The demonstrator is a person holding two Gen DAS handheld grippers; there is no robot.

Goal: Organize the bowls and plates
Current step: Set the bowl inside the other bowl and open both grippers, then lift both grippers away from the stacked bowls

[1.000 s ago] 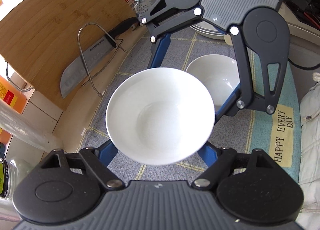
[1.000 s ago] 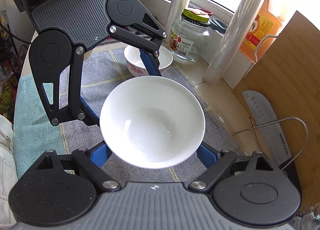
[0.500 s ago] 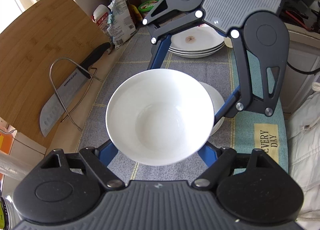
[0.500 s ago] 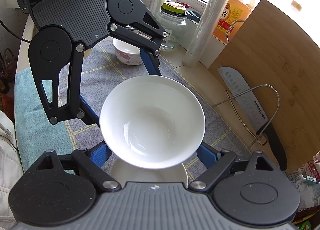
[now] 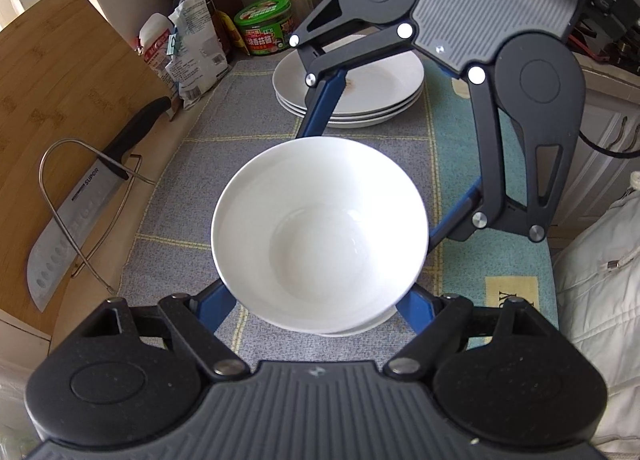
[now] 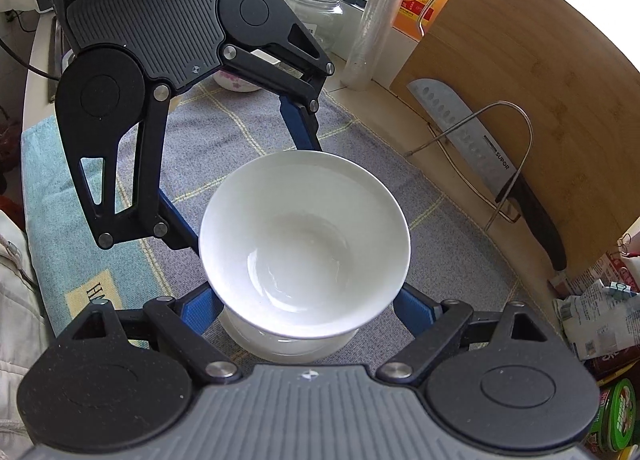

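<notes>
A plain white bowl [image 5: 320,236] hangs above the grey checked cloth [image 5: 224,163], gripped from opposite sides by both grippers. My left gripper [image 5: 316,288] is shut on its near side, and the right gripper's blue fingers [image 5: 322,107] meet it from the far side. In the right wrist view the same bowl [image 6: 304,236] sits in my right gripper [image 6: 308,294], which is shut on it. A second white bowl [image 6: 288,348] rests on the cloth right under the held one, mostly hidden. A stack of white plates [image 5: 360,99] stands further along the cloth.
A cleaver [image 5: 76,211] on a wire stand leans against the bamboo cutting board [image 5: 72,71] beside the cloth. Bottles, a green tin [image 5: 264,27] and packets crowd the far end. A small flowered bowl [image 6: 236,81], a glass jar [image 6: 316,11] and an oil jug stand behind the left gripper.
Both grippers carried the held bowl along the counter. The second bowl, earlier beyond it, now lies directly beneath. The plate stack has come into the left wrist view.
</notes>
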